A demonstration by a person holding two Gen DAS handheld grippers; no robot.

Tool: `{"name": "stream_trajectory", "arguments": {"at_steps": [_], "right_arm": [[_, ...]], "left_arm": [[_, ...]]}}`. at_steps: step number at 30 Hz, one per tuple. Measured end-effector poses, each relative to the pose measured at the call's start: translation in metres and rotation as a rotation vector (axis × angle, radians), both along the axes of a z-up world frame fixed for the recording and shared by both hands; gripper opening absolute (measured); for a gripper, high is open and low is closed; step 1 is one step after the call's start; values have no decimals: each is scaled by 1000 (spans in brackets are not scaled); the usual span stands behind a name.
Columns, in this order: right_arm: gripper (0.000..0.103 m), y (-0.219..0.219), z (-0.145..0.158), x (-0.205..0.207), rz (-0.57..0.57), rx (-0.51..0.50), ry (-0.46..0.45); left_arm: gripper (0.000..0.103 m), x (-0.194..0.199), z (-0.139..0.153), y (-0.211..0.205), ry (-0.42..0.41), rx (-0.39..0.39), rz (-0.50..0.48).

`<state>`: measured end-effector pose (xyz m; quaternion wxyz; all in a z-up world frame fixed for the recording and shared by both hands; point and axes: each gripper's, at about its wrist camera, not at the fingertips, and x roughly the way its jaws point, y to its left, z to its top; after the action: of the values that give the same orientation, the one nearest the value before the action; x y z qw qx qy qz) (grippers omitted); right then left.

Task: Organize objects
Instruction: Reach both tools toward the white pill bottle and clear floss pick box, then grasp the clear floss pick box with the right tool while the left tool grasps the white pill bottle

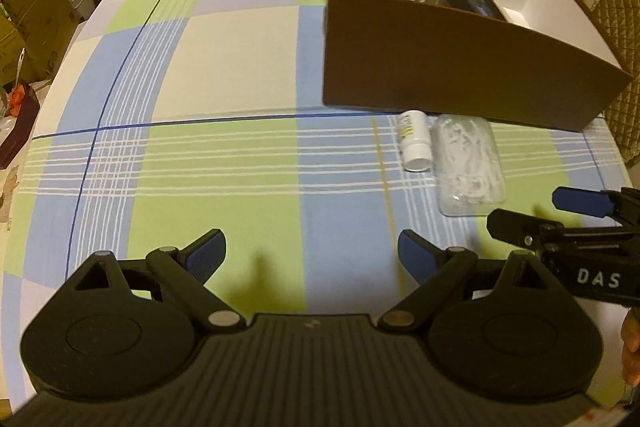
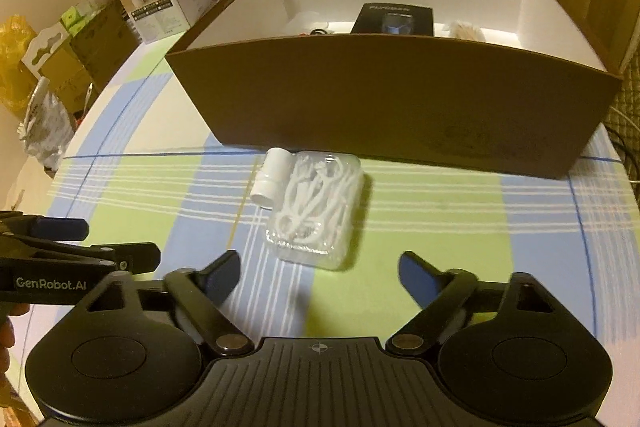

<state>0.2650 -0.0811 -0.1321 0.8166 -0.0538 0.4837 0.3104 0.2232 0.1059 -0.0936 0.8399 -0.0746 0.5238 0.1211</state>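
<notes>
Before me: checked woven cloth table cover (image 2: 440, 211), matt; brown cardboard box (image 2: 392, 99), matt, white inside; clear glossy plastic case (image 2: 316, 211); smooth white plastic bottle (image 2: 272, 183).

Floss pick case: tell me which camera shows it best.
The right wrist view: the clear floss pick case lies near the middle, just ahead of the open jaws, its white picks distinct. The left wrist view shows it off to the right, smaller and hazier.
</notes>
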Motion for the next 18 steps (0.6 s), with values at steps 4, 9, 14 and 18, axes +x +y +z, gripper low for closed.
{"name": "stream_trajectory", "arguments": {"at_steps": [4,9,14,18], "right_arm": [[73,13,-10,6,6,-15,0],[73,28,-21,12,12,-41,-3],[71,37,-32,18,7,-68,-8],[57,31,-37,22,2,-59,8]], "left_arm": [[91,5,-7,7,12,1,9],[91,11,-12,14,22,4,14],[91,18,-15,16,24,8,7],[91,24,-16,14,17,8,-13]]}}
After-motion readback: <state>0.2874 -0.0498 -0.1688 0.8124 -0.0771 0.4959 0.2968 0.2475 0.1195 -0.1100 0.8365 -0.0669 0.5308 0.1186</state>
